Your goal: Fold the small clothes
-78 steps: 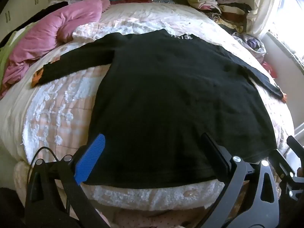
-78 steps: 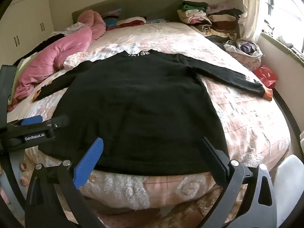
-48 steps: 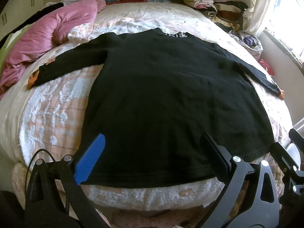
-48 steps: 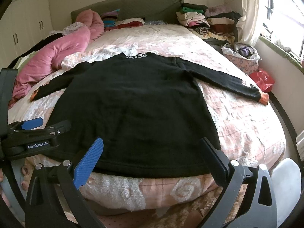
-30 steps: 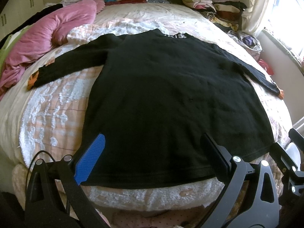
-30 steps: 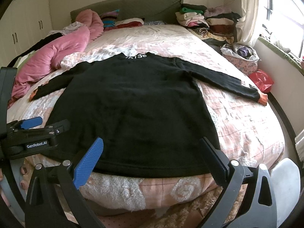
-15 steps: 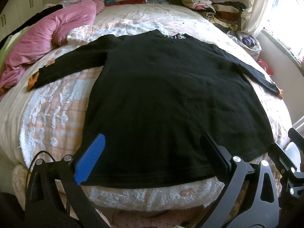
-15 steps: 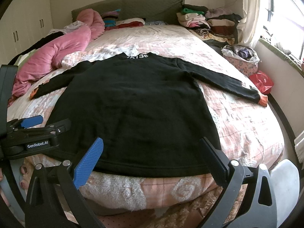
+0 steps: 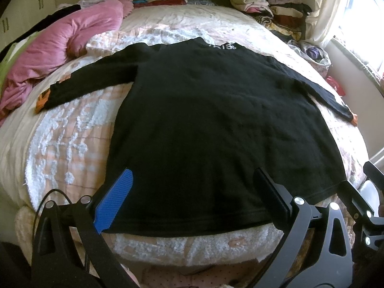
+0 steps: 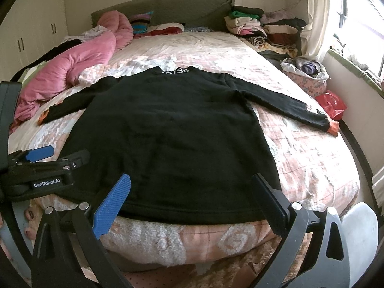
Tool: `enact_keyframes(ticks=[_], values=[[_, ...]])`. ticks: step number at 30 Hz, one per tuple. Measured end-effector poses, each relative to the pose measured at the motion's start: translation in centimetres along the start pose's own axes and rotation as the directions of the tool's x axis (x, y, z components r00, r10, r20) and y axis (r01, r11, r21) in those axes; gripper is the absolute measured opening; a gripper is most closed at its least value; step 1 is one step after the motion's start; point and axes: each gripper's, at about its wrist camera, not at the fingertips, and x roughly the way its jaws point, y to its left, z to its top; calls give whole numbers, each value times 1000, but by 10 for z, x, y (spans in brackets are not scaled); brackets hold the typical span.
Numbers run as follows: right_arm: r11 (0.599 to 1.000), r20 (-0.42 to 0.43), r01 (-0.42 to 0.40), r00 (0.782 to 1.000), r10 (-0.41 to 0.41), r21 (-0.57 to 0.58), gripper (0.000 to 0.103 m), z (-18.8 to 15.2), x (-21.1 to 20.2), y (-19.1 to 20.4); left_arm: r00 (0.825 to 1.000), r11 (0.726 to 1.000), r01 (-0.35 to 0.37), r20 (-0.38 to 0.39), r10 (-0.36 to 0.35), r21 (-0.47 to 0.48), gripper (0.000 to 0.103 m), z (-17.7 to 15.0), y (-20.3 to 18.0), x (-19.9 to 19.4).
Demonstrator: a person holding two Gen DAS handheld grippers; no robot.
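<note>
A black long-sleeved sweater (image 9: pixel 211 124) (image 10: pixel 172 134) lies flat on the bed, collar away from me, both sleeves spread out with orange cuffs. My left gripper (image 9: pixel 194 192) hovers open over the hem at the bed's near edge, holding nothing. My right gripper (image 10: pixel 192 196) is also open above the hem, further right. In the right wrist view the left gripper (image 10: pixel 48 158) shows at the left edge beside the sweater's lower left corner. Part of the right gripper shows at the right edge of the left wrist view.
The bed (image 10: pixel 312 163) has a pink and white patterned cover. A pink duvet (image 10: pixel 72 67) is bunched at the far left. Stacks of folded clothes (image 10: pixel 264 28) sit at the head on the right. A bag of clothes (image 10: pixel 307 72) and a red bag (image 10: pixel 332 104) lie by the window wall.
Both views shifted only slightly as the grippers drifted a little over the hem. The sweater has not moved and both grippers stayed open.
</note>
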Motion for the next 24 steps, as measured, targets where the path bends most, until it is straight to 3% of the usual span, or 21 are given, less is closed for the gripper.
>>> enact_keyframes(ticks=[24], values=[[999,16,-25,1000,25,-21,99,34,15,8,1000,1000,-7,4,7,-17,94,17,11,9]])
